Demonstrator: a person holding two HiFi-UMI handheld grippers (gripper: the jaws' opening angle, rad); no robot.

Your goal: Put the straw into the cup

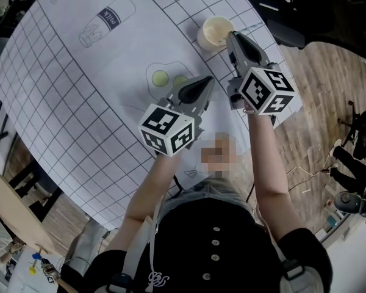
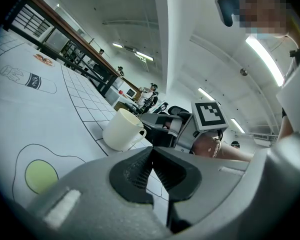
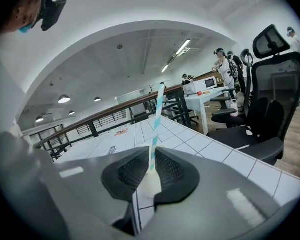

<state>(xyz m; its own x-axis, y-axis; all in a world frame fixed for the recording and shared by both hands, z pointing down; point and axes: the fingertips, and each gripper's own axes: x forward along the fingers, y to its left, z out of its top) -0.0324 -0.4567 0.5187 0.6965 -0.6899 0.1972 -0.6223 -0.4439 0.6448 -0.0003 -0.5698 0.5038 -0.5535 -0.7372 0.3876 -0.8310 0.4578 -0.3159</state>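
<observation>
A cream mug (image 1: pixel 215 32) stands on the gridded white mat (image 1: pixel 97 102), near its far right edge. My right gripper (image 1: pixel 232 37) reaches to the mug's right side. In the right gripper view the right gripper (image 3: pixel 151 161) is shut on a blue-and-white striped straw (image 3: pixel 156 116) that sticks up from the jaws. A cream patch shows low between the jaws under the straw. My left gripper (image 1: pixel 206 82) hovers nearer, over the mat, shut and empty. From the left gripper (image 2: pixel 152 166) I see the mug (image 2: pixel 122 130) ahead, with the right gripper (image 2: pixel 162 125) just beside it.
A milk bottle drawing (image 1: pixel 107 21) and a fried-egg drawing with green circles (image 1: pixel 161 77) are printed on the mat. The table edge (image 1: pixel 296 102) falls off to wooden floor at the right. A black office chair (image 3: pixel 262 109) stands beyond the table, and people stand farther back.
</observation>
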